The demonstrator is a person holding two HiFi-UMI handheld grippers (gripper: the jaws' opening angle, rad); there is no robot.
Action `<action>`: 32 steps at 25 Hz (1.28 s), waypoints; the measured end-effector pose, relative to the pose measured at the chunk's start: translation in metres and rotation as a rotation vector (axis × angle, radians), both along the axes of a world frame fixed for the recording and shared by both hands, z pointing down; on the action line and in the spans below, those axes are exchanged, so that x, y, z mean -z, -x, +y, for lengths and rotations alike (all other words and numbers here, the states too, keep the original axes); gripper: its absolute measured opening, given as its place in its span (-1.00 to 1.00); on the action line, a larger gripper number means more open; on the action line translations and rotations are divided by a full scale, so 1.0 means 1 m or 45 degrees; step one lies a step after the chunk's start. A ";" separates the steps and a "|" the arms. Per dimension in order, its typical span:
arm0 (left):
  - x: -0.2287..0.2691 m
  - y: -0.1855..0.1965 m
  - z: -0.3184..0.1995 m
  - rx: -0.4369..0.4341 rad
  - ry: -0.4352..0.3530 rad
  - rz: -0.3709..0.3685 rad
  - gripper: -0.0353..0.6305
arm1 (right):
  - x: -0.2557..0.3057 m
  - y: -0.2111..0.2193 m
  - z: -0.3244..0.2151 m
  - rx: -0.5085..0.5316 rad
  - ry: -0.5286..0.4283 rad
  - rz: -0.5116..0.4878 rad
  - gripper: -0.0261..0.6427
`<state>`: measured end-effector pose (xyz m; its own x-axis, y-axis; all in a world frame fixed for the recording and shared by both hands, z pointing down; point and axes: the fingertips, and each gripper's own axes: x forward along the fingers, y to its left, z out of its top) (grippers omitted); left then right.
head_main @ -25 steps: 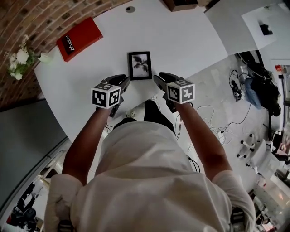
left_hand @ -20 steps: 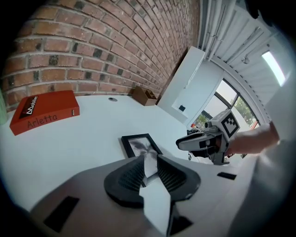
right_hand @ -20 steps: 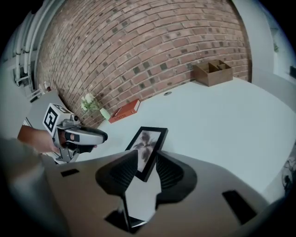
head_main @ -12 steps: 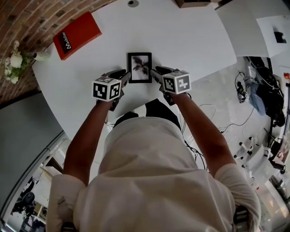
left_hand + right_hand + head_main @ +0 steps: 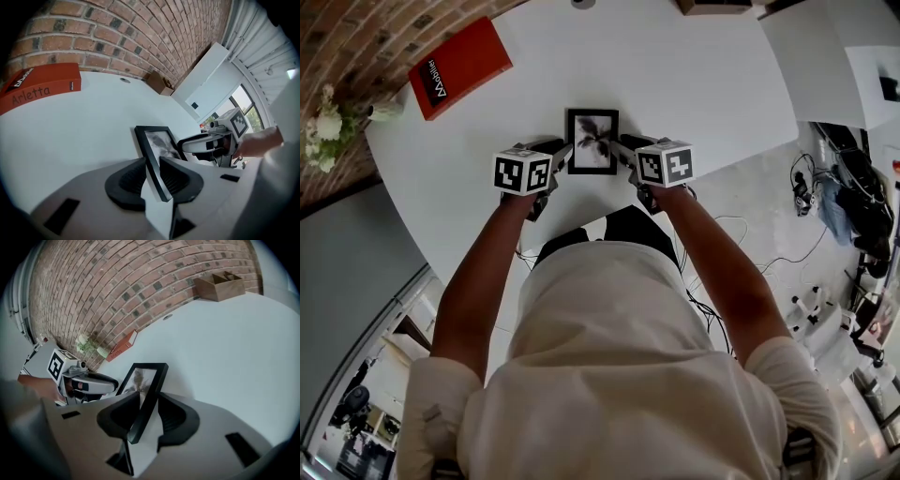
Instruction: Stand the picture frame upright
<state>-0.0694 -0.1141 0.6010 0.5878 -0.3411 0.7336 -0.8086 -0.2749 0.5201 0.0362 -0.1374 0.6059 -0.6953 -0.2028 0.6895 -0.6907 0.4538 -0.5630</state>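
A black picture frame (image 5: 592,141) with a dark leaf print lies flat on the white round table (image 5: 684,75), near its front edge. My left gripper (image 5: 565,156) is at the frame's left side and my right gripper (image 5: 622,150) is at its right side. In the left gripper view the frame's (image 5: 159,144) left border runs between the left gripper's (image 5: 152,165) jaws. In the right gripper view the frame's (image 5: 143,377) right border lies between the right gripper's (image 5: 149,402) jaws. Both pairs of jaws stand open around the border, and I see no firm pinch.
A red book (image 5: 459,67) lies at the table's far left, with white flowers (image 5: 323,127) beyond it by the brick wall. A cardboard box (image 5: 219,286) sits at the far edge. Cables and gear litter the floor (image 5: 825,187) on the right.
Both grippers have moved forward from the table's front edge. They have closed in on the frame's two sides until its borders lie between their jaws. The frame itself lies as before.
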 end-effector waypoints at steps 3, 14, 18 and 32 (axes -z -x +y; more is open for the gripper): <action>-0.004 0.000 0.000 0.005 0.020 0.011 -0.62 | -0.002 0.000 0.000 0.002 0.012 -0.002 -0.54; -0.012 -0.008 -0.004 0.005 0.047 0.065 -0.63 | -0.005 0.003 0.001 -0.024 0.060 -0.046 -0.55; -0.014 -0.010 -0.003 0.018 0.073 0.084 -0.63 | -0.008 0.002 0.001 -0.025 0.065 -0.043 -0.65; -0.012 -0.009 -0.004 0.020 0.066 0.068 -0.67 | -0.006 0.002 0.001 -0.016 0.097 -0.053 -0.69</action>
<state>-0.0605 -0.1178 0.6126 0.6213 -0.3126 0.7185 -0.7835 -0.2341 0.5757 0.0340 -0.1367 0.6121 -0.7215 -0.1598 0.6737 -0.6713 0.4000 -0.6240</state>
